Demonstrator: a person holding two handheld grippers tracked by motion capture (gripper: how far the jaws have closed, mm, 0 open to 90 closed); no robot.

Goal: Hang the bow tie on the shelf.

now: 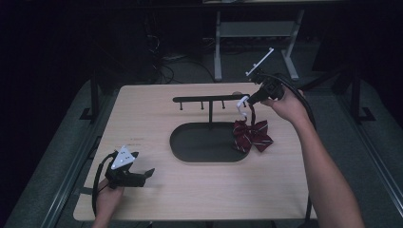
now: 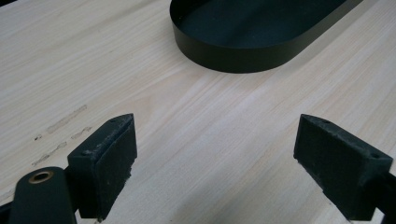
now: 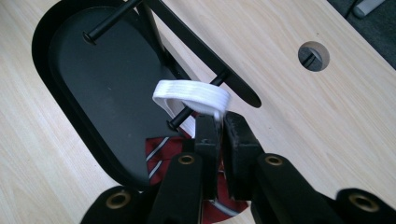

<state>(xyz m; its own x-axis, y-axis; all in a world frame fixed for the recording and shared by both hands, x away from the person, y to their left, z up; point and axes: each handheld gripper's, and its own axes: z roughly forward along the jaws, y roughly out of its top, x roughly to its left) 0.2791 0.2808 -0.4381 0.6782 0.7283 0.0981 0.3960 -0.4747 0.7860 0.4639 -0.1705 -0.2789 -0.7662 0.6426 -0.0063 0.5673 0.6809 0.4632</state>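
A dark red striped bow tie (image 1: 252, 135) hangs from its white strap (image 1: 243, 105) beside the right end of a black stand's crossbar (image 1: 209, 99). My right gripper (image 1: 252, 99) is shut on that strap. In the right gripper view the strap (image 3: 191, 95) loops over the end peg (image 3: 180, 116) just ahead of my right gripper (image 3: 219, 126), with the bow tie (image 3: 156, 149) dangling below. My left gripper (image 1: 147, 173) rests at the table's front left, apart from the stand. Its jaws stand wide open over bare wood in the left gripper view (image 2: 215, 163).
The stand rises from a black oval tray (image 1: 190, 142), whose rim (image 2: 233, 56) lies ahead of the left gripper. Two more pegs hang under the crossbar (image 3: 201, 51). A round cable hole (image 3: 313, 56) sits in the tabletop behind the stand. Desk frames and cables stand beyond the table.
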